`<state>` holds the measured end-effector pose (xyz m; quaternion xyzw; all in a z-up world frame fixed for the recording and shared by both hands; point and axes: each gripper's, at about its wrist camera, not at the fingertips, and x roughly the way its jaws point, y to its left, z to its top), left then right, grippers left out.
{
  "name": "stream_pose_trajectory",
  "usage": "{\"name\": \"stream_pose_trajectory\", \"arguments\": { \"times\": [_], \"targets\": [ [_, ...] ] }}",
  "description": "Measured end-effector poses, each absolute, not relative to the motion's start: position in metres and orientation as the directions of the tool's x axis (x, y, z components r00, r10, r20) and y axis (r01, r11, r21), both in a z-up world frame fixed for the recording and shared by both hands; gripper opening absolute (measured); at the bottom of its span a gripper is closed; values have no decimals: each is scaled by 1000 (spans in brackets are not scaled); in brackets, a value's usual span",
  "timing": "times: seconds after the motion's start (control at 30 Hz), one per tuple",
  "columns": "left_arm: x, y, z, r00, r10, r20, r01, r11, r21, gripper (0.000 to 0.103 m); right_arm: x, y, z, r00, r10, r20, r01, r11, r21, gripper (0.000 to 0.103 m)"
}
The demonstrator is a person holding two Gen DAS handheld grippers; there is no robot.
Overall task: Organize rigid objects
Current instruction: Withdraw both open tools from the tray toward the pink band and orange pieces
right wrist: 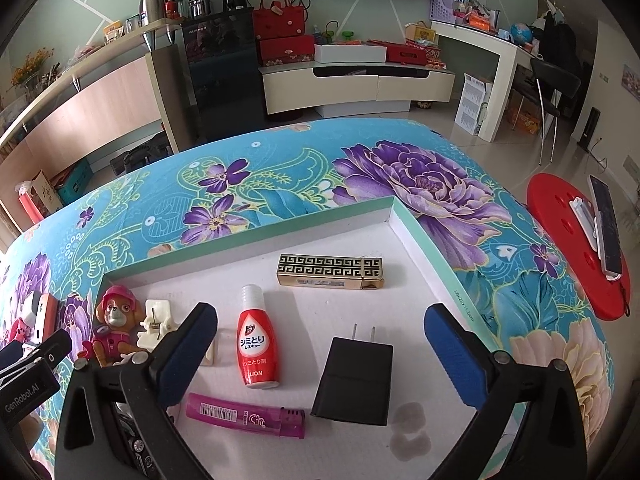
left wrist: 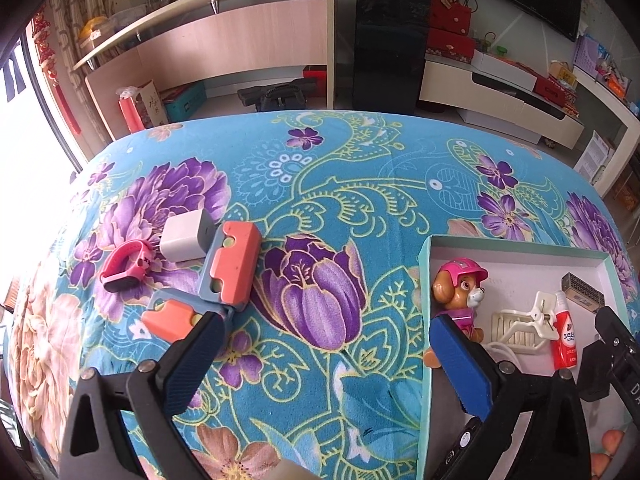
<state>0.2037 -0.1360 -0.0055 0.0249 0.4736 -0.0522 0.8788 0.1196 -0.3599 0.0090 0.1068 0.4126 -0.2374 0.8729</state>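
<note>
The left hand-held gripper (left wrist: pixel 324 354) hung over the floral cloth (left wrist: pixel 320 184) that covered the desk, its two blue-padded fingers spread wide apart with only cloth between them and nothing gripped. Beyond its left finger lay a folded coral-and-blue block piece (left wrist: pixel 224 270), with a white charger cube (left wrist: pixel 182 238) just behind it and a pink watch (left wrist: pixel 124 266) to the left of the cube; all three sat on the cloth outside the box. The right finger overlapped the near-left corner of the shallow white box (left wrist: pixel 520 252), where a toy dog in a pink helmet (left wrist: pixel 460 292) stood against the left wall. The right hand-held gripper (right wrist: pixel 320 340) was held above that same box (right wrist: pixel 256 236), its fingers likewise fully apart and empty. Between and beneath them lay a red stain-remover bottle (right wrist: pixel 256 340) on its side, cap pointing away, and a black plug adapter (right wrist: pixel 354 380) just to its right, prongs away. In front of both lay a magenta lighter (right wrist: pixel 244 420), lengthwise across the box floor. Farther back rested a gold case with a black key pattern (right wrist: pixel 330 272). A cream clip (right wrist: pixel 154 326) sat beside the toy dog (right wrist: pixel 110 328) near the left wall. A faint stain (right wrist: pixel 408 428) marked the box floor near the adapter.
</note>
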Motion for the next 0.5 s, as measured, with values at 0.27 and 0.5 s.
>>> {"name": "stream_pose_trajectory", "arguments": {
  "times": [0.27, 0.5],
  "targets": [
    [207, -121, -2, 554, -73, -830, 73, 997, -38, 103, 121, -348, 21, 598, -334, -729, 474, 880, -15, 103],
    [212, -91, 8, 572, -19, -820, 10, 1000, -16, 103, 134, -314, 28, 629, -283, -724, 382, 924, -30, 103]
  ]
}}
